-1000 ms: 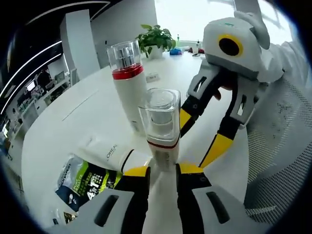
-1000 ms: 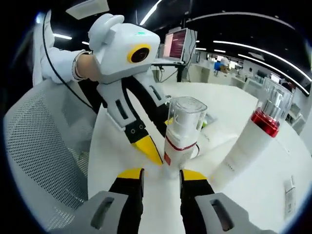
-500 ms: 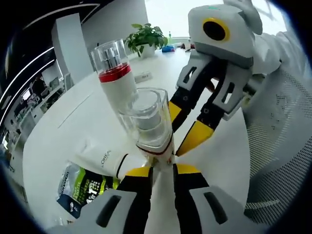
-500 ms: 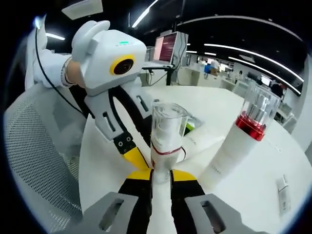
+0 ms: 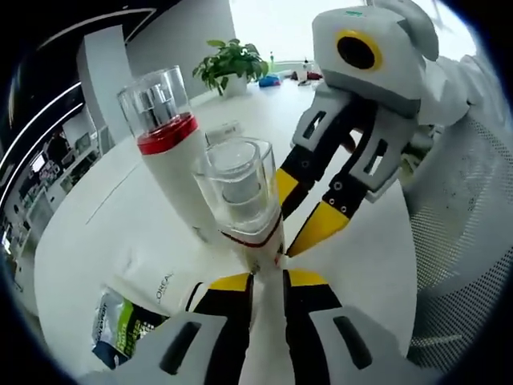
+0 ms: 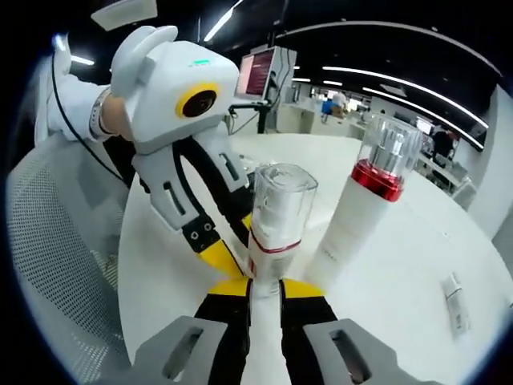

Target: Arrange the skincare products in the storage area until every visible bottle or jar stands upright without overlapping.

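White round table (image 5: 120, 208): both the left gripper (image 5: 265, 280) and right gripper (image 6: 263, 287) pinch the short clear-capped pump bottle (image 5: 244, 204), beside the taller red-banded bottle (image 5: 172, 164)

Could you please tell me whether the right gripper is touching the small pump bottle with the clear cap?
Touching. In the right gripper view, the right gripper has both yellow fingertips pressed against the base of the small pump bottle, with no gap on either side.

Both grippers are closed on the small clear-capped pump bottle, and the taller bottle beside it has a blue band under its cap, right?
Not quite. The taller bottle has a red band under its clear cap, not blue, as the right gripper view shows. The rest holds: the left gripper and right gripper are both closed on the small pump bottle.
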Motion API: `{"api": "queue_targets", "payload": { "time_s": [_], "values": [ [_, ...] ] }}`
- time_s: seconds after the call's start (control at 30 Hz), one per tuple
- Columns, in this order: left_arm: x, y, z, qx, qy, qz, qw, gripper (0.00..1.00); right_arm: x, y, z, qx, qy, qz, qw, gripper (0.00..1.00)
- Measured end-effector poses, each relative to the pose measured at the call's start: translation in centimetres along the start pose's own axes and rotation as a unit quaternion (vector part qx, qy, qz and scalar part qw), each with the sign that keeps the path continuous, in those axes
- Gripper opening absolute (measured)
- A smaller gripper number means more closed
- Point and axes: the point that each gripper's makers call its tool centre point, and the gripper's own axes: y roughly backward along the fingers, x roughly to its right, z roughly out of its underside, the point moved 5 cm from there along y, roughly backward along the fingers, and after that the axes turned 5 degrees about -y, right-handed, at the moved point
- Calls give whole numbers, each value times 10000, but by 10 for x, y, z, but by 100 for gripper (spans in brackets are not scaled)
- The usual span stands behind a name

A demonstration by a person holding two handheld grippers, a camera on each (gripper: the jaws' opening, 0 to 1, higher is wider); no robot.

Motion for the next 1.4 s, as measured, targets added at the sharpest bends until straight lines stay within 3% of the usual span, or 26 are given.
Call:
{"api": "queue_targets", "payload": {
  "time_s": [0.33, 1.4],
  "values": [
    [0, -12, -11, 43, 47, 60, 10000, 17, 11, 5, 4, -27, -95, 261, 9996, 5],
    [-9, -25, -5, 47, 294, -56, 9995, 17, 19, -1, 5, -111, -84, 341, 9993, 5]
  ]
}}
